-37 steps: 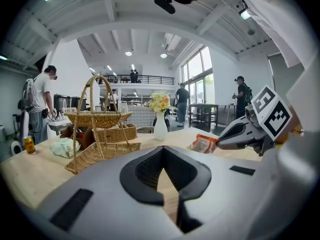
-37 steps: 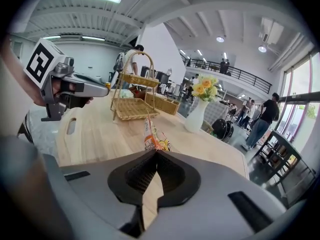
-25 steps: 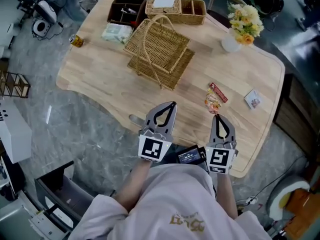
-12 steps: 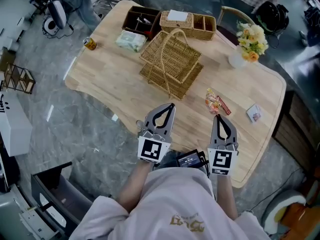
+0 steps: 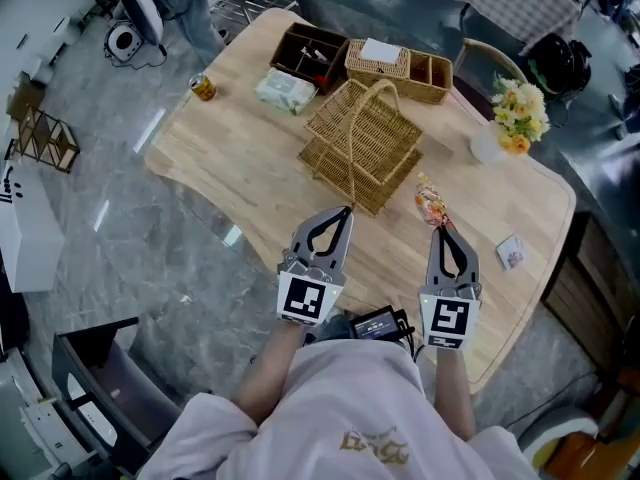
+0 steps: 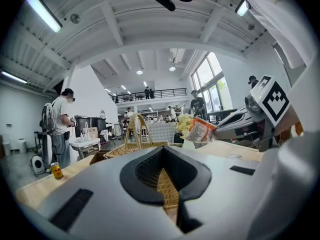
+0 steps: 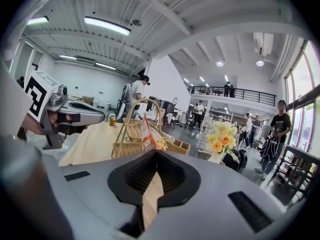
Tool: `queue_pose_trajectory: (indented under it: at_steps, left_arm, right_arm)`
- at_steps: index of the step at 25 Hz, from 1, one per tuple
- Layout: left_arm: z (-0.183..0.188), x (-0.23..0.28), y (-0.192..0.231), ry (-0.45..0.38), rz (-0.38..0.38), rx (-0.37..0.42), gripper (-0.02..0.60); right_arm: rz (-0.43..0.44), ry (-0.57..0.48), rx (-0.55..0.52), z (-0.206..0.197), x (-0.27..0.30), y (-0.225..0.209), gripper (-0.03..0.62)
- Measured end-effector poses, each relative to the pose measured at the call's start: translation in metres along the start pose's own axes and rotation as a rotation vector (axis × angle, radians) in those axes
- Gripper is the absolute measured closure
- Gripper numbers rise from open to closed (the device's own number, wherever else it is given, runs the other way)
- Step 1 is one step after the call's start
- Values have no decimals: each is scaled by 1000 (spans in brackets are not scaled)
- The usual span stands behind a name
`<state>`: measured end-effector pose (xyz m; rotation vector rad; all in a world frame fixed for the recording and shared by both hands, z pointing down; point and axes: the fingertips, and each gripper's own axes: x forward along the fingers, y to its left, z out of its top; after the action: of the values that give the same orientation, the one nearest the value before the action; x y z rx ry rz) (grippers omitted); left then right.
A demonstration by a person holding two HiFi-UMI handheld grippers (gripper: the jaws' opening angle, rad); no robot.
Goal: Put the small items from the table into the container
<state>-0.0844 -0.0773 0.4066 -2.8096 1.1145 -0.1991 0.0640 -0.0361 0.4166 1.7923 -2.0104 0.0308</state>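
Note:
A wicker basket (image 5: pixel 365 148) with a tall handle stands mid-table, also visible in the left gripper view (image 6: pixel 130 146) and the right gripper view (image 7: pixel 127 134). My right gripper (image 5: pixel 440 230) is shut on an orange snack packet (image 5: pixel 430 203), which sticks up from its tips (image 7: pixel 147 134) just right of the basket. From the left gripper view the same packet (image 6: pixel 202 130) shows in the right gripper (image 6: pixel 220 129). My left gripper (image 5: pixel 342 211) is shut and holds nothing, near the basket's front corner. A small white packet (image 5: pixel 511 253) lies on the table at the right.
Behind the basket stand a wicker organiser (image 5: pixel 400 68), a dark tray (image 5: pixel 305 53) and a tissue pack (image 5: pixel 285 90). A drink can (image 5: pixel 203 88) is at the table's left edge, a flower vase (image 5: pixel 515 128) at the back right. A chair (image 5: pixel 90 388) stands on the floor lower left.
Both grippers have risen and moved forward toward the basket. The snack packet has come up off the table in the right gripper.

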Motion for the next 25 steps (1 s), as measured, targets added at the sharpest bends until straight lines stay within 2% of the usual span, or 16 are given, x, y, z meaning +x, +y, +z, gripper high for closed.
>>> queue_pose_trajectory:
  at_steps: [3, 25]
  left_arm:
    - [2, 2, 7, -10, 6, 22, 577]
    - [4, 18, 46, 5, 78, 5, 576]
  right_arm:
    - [13, -18, -9, 9, 9, 0, 572]
    - [136, -67, -57, 45, 71, 17, 572]
